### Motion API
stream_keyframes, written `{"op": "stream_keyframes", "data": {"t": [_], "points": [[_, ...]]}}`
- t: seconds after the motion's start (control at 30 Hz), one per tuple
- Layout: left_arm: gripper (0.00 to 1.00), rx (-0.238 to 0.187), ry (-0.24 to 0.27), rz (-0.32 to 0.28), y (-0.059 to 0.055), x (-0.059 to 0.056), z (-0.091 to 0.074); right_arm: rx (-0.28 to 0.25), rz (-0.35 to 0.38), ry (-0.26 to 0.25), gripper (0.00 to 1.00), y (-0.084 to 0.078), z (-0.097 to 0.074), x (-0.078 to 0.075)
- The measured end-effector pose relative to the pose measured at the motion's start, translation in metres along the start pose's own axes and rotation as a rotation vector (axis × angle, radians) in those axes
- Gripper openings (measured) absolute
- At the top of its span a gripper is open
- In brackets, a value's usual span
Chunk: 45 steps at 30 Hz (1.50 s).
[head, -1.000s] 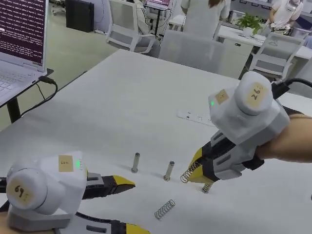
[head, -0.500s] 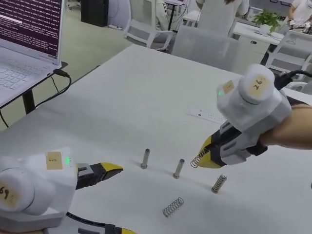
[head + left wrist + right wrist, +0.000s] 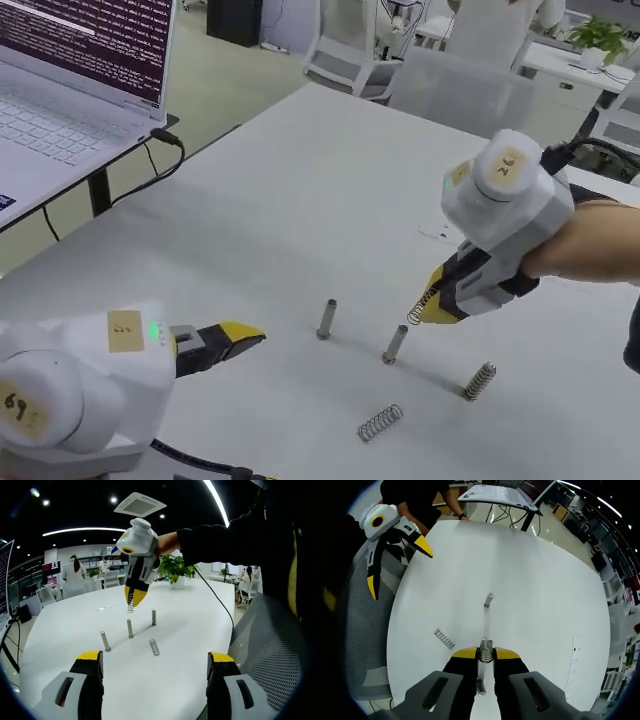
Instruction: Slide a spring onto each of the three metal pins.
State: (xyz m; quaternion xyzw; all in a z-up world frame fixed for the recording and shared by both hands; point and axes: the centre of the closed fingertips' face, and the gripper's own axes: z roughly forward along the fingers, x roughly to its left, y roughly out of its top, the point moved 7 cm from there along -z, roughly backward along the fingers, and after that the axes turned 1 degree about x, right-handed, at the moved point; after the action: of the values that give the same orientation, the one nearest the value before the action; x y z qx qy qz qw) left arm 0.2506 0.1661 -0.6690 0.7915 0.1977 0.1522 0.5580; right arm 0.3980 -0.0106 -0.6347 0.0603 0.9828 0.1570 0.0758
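Right tool [image 3: 486, 655] is pinched narrow on a small steel coil spring [image 3: 486, 651], which sits upright between the yellow jaw tips. In the left gripper view I see that spring hanging just above the middle short grey metal pin [image 3: 130, 628], with a thin gap between them. From the head view I can't tell whether they touch.

All three pins stand upright in a row on the white desk [image 3: 250, 200]. Head view, taken from the middle pin:
- The bare grey metal pin [image 3: 326, 319] is at 10 o'clock, nearby.
- The spring-sleeved pin [image 3: 479, 381] is at 4 o'clock, with coils running down its length.
- The loose steel coil spring [image 3: 380, 422] lies flat on the desk at 6 o'clock, apart from everything.

Left tool [image 3: 155, 656] has its jaws wide apart and grips nothing. In the head view it sits low at 7 o'clock, well apart from the pins.

Writing I can read:
- "26" is handwritten on the right tool's round tan cap [image 3: 508, 168].
- "69" is handwritten on the left tool's round cap [image 3: 25, 400].
- The square yellowish sticker [image 3: 126, 325] beside the green light has a scrawl too small to read.
- The open white laptop [image 3: 40, 140] at 10 o'clock shows a dark purple terminal full of white lines, not legible.
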Motion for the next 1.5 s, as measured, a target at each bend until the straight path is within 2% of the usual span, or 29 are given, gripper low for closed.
{"op": "stream_keyframes", "data": {"t": [0.27,0.8,1.5], "points": [[0.82,0.001,0.008,-0.007,0.0,0.001,0.0,0.027,0.001,0.028,0.09,-0.005,0.016,-0.007],[0.8,0.0,0.019,-0.02,-0.001,0.002,-0.002,0.044,0.003,0.062,0.09,-0.006,0.026,-0.008],[0.78,0.002,0.018,-0.022,-0.001,0.002,-0.002,0.104,0.018,0.091,0.09,-0.016,0.068,-0.007]]}}
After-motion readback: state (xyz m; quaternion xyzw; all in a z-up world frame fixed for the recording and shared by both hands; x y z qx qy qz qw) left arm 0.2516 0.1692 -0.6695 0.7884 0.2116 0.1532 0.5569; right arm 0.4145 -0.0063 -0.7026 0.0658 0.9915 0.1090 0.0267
